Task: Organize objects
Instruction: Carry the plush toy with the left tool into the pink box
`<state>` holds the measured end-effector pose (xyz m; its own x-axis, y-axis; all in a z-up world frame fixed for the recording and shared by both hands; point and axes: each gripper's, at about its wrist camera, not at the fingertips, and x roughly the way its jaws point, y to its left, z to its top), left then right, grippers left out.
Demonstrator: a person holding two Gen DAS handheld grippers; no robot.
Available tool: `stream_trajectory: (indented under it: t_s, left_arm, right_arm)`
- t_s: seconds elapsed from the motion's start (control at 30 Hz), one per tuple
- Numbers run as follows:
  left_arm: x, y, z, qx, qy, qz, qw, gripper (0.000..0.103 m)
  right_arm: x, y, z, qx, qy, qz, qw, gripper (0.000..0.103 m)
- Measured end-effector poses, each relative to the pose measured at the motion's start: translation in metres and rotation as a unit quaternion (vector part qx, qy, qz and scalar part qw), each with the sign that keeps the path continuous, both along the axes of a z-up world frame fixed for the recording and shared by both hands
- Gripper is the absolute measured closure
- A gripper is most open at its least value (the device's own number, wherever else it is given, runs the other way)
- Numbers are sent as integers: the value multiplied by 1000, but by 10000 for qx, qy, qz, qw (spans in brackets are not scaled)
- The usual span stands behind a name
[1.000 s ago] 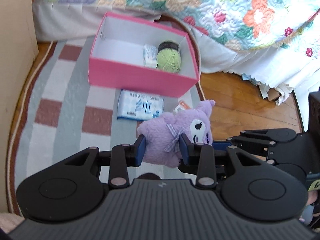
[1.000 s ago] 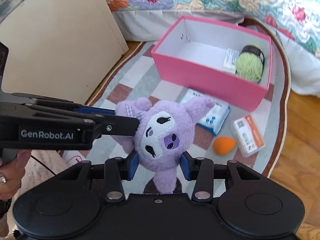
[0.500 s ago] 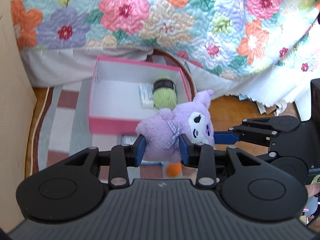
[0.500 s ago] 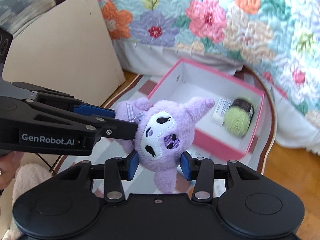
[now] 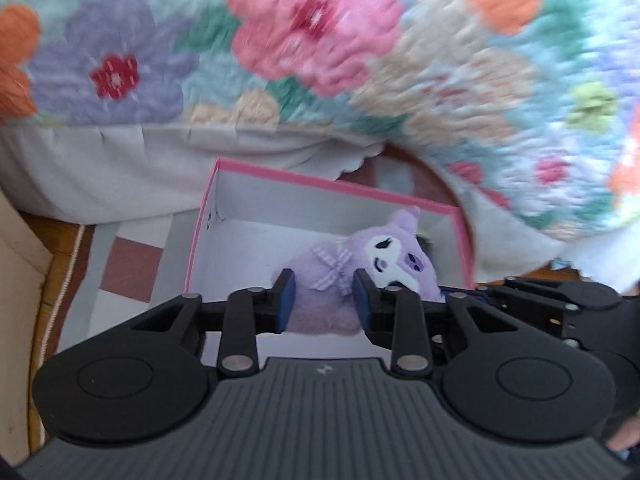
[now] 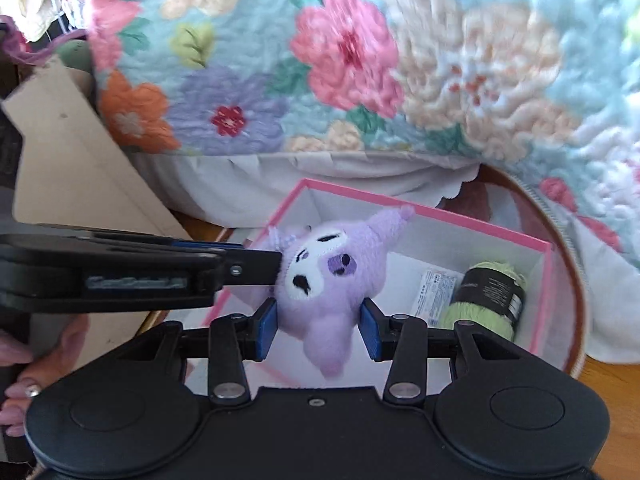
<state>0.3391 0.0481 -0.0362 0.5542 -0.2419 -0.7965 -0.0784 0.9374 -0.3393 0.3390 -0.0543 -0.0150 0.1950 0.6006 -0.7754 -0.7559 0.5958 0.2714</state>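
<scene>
A purple plush toy (image 5: pixel 340 284) with a white face and checked bow is held by both grippers over the open pink box (image 5: pixel 208 216). My left gripper (image 5: pixel 323 300) is shut on its body. My right gripper (image 6: pixel 320 324) is shut on its head (image 6: pixel 328 276) from the other side. The pink box (image 6: pixel 544 256) holds a green yarn ball (image 6: pixel 484 300) and a small white packet (image 6: pixel 436 292) at its right end. In the left wrist view the plush hides those items.
A flowered quilt (image 5: pixel 320 60) hangs over the bed behind the box. A beige board (image 6: pixel 80 168) leans at the left. A striped oval rug (image 5: pixel 128 264) lies under the box, with wood floor (image 6: pixel 608 400) at the right.
Both grippers have carried the plush forward from over the rug to over the inside of the pink box. The tissue pack, orange sponge and small carton have dropped out of view.
</scene>
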Motion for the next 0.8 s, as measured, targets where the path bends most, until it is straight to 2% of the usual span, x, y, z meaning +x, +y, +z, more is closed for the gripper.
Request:
stream_trajectory:
  t_s: [0.07,0.13,0.3,0.43,0.53,0.6,0.8]
  left_arm:
    - [23,1,-26,-31,259,91,9996,85]
    - [41,3,-50,-209,469,193,9985,88]
    - [70,8,-97,-416,900,419,9942,89]
    - [73,10,-104,-242,873,397,9951,93]
    - [74,5,-99,126,695,300,9971,94]
    - [79,4,-102,213,632,227,9975,94]
    - [91,-2,-125,-57,840,105,9964,93]
  right_arm:
    - [15,10,-18,-46,101,27,9999,56]
    - [28,19,-36,-131,26,2,9999,57]
    - [51,40,-74,-330,104,-77,9994,62]
    - [53,49,-87,-321,66,-35,9995,63]
    - [55,50,-93,-66,154,-24,9999,63]
    - [59,49,-99,45,199,-45,9998,63]
    - [62,52,-122,-743,171,-1,9971,63]
